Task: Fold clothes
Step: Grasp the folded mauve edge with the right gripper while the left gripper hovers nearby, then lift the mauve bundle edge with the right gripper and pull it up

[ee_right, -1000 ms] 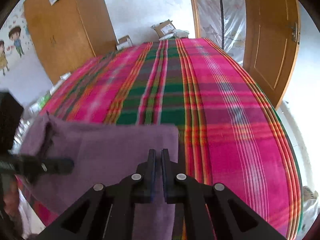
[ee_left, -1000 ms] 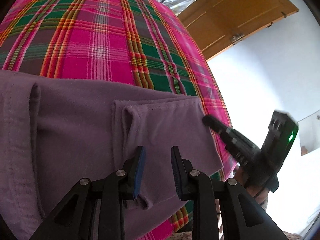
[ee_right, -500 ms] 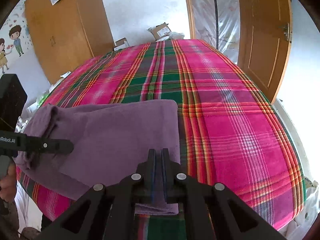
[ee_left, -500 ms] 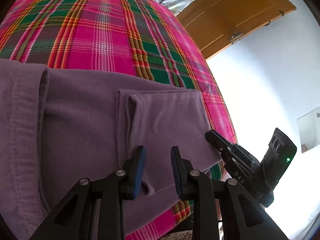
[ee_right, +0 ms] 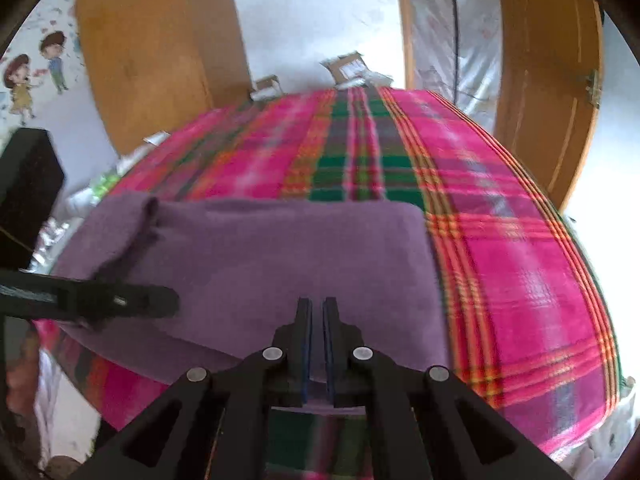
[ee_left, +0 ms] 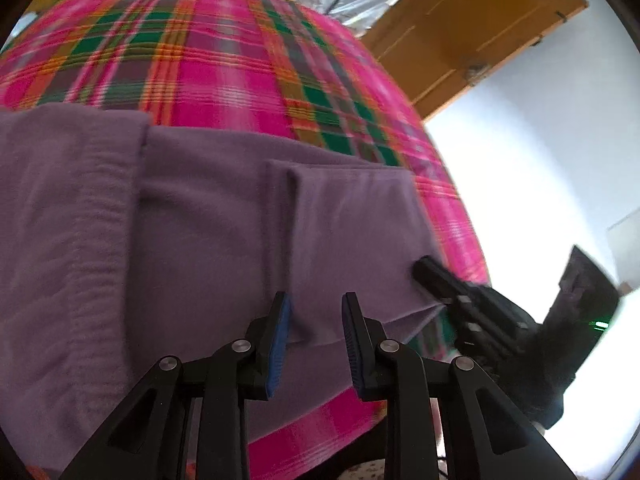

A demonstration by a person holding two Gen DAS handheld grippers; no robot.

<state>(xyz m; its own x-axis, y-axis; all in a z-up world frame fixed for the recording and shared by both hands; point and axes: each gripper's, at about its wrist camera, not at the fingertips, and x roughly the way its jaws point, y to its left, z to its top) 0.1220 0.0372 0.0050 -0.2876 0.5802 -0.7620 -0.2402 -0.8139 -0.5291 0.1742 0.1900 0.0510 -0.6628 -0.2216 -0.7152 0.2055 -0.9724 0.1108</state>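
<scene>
A purple garment (ee_left: 208,216) lies partly folded on a pink plaid bedspread (ee_left: 224,68), with a folded flap on its right part. My left gripper (ee_left: 314,316) is open, its jaws just above the garment's near edge with a fold of cloth between them. My right gripper (ee_right: 317,320) is shut on the purple garment (ee_right: 280,252) at its near edge, which hangs over the bed's front. Each gripper shows in the other's view, the right one (ee_left: 472,300) at the garment's right corner, the left one (ee_right: 120,300) over its left part.
The bedspread (ee_right: 500,240) covers the bed. A wooden door (ee_left: 468,24) stands at the right, a wooden wardrobe (ee_right: 160,52) at the back left. Cardboard boxes (ee_right: 344,68) sit beyond the far end of the bed.
The garment's near edge has been drawn toward the front of the bed. My right gripper stays shut on the cloth. My left gripper stays open over the edge.
</scene>
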